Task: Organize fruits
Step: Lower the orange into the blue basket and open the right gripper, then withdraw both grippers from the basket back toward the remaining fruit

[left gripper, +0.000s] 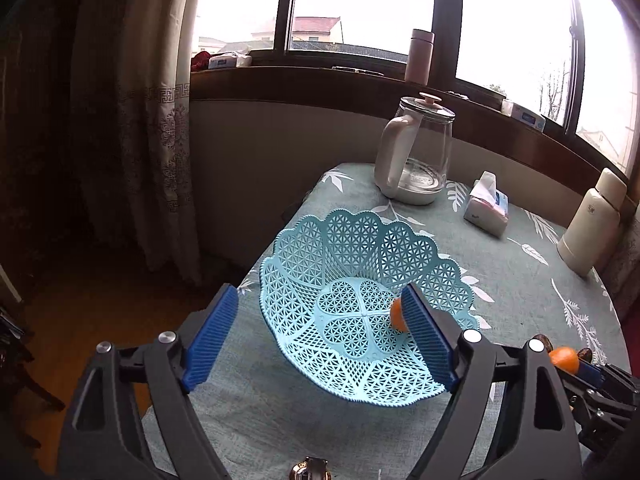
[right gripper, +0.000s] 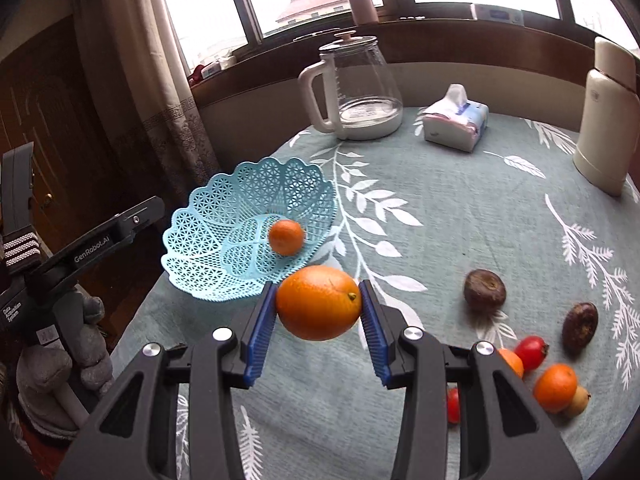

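We hold a large round orange (right gripper: 318, 302) clamped in our right gripper (right gripper: 318, 312) for the pale-blue perforated plastic basket (left gripper: 304, 240), our left gripper (left gripper: 320, 336) wide open, empty.

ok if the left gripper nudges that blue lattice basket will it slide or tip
Probably slides: the blue basket looks like thin openwork plastic, so light, and sits on smooth tablecloth. It could also tip, since its flared rim overhangs a small base. The small orange inside would likely roll.

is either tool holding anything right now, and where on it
The right tool grips the large round orange fruit by its opposite sides. The left tool is open, holding nothing.
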The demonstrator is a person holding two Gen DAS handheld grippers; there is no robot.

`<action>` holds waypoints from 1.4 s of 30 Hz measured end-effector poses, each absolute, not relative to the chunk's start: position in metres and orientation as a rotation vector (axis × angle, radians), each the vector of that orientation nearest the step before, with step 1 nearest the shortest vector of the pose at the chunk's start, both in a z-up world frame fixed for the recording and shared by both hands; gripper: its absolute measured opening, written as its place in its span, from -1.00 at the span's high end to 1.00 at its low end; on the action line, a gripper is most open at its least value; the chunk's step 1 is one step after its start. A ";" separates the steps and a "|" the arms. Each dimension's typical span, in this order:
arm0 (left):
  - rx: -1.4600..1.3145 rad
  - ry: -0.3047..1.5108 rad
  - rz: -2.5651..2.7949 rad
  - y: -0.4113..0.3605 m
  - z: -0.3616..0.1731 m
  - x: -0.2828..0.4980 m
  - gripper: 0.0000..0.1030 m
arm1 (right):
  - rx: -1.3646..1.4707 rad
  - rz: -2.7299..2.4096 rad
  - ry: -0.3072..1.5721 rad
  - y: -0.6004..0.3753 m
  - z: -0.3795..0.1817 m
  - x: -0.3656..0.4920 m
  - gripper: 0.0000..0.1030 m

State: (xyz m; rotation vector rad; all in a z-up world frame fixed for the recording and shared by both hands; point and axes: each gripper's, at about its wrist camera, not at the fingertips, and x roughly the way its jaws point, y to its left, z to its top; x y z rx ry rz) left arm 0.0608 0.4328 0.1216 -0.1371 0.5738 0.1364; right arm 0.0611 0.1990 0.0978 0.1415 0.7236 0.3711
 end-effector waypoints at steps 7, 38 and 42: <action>-0.165 0.535 0.142 0.443 0.136 0.051 -0.70 | 0.110 0.409 0.708 0.237 0.108 0.076 0.18; -0.190 0.503 0.149 0.450 0.145 0.045 -0.83 | 0.150 0.449 0.769 0.277 0.085 0.106 0.15; -0.189 0.506 0.151 0.449 0.144 0.045 -0.83 | 0.189 0.430 0.767 0.264 0.084 0.102 0.06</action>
